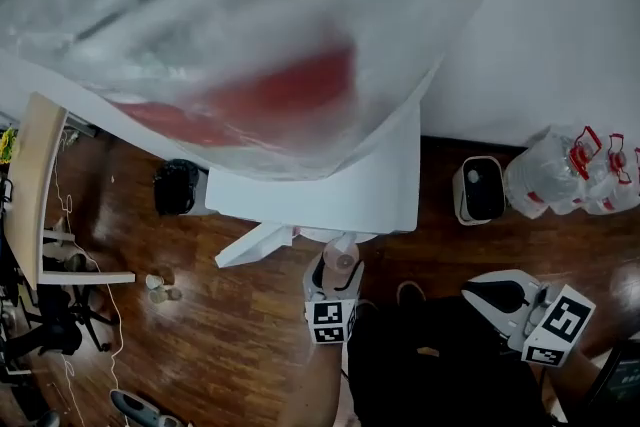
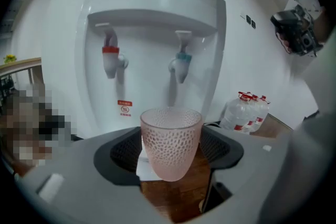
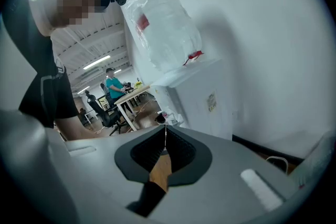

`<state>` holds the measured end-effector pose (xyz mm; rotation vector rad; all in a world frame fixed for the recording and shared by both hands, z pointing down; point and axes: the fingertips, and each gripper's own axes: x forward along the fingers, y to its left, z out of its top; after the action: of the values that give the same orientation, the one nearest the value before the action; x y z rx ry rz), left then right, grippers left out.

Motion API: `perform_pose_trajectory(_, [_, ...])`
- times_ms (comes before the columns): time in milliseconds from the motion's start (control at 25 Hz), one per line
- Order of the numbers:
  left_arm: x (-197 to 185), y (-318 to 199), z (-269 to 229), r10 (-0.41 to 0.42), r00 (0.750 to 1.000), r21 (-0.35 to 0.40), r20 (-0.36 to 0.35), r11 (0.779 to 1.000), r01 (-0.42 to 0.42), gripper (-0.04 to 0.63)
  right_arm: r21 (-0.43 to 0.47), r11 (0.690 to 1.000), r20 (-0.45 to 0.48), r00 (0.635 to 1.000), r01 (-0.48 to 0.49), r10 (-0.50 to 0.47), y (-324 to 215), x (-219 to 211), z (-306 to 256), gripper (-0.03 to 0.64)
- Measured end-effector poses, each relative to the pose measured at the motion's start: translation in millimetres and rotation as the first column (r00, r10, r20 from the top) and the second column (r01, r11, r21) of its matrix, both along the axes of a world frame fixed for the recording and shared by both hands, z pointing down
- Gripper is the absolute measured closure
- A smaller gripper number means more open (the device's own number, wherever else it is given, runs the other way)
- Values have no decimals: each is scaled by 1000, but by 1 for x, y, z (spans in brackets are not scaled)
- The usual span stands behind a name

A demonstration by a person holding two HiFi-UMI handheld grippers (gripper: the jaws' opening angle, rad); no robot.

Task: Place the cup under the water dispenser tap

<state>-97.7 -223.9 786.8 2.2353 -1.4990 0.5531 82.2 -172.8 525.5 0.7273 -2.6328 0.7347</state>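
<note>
A: Left gripper [image 2: 170,150], quick?

B: Pinched on the cup [image 2: 170,141]. Pads sat on both sides of the pink dimpled wall, cup upright, mouth up, and it looked empty. It hung in the air in front of the water dispenser [image 2: 152,29], not yet under a tap.

A: Which tap?

B: The rim sat lower than both and between them, nearer the teal tap [image 2: 180,66] than the red tap [image 2: 110,57] (the task didn't say which). I judged teal the shorter trip.

A: How to do it well?

B: Keep it level and go forward low so the rim passes beneath the tap. Centre the mouth under it, and set it down before loosening the grip. What lay under the taps was hidden behind the cup, so the set-down height was a guess.

A: Edges?

B: Both taps stuck out from the recessed front, and the hood [image 2: 152,13] overhung them. Rising early would likely knock the rim. The back panel [image 2: 147,89] closed off the recess, so depth looked short.

A: Room?

B: The approach was open. Spare bottles [image 2: 247,112] stood to the right by the wall [image 2: 247,65], well apart. The right gripper [image 3: 165,134] had its jaws pressed together on nothing, off to the right and clear of the path.
</note>
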Motion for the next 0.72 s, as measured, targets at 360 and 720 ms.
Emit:
perform_pose_trajectory(360, [4, -33, 41, 70, 997, 64, 22, 995, -72, 249, 16, 1000, -26, 1000, -14, 14, -17, -1, 37, 601])
perform_pose_trajectory(720, [20, -44, 35, 53, 998, 168, 13, 984, -55, 250, -30, 999, -36, 999, -39, 38, -14, 15, 54, 600])
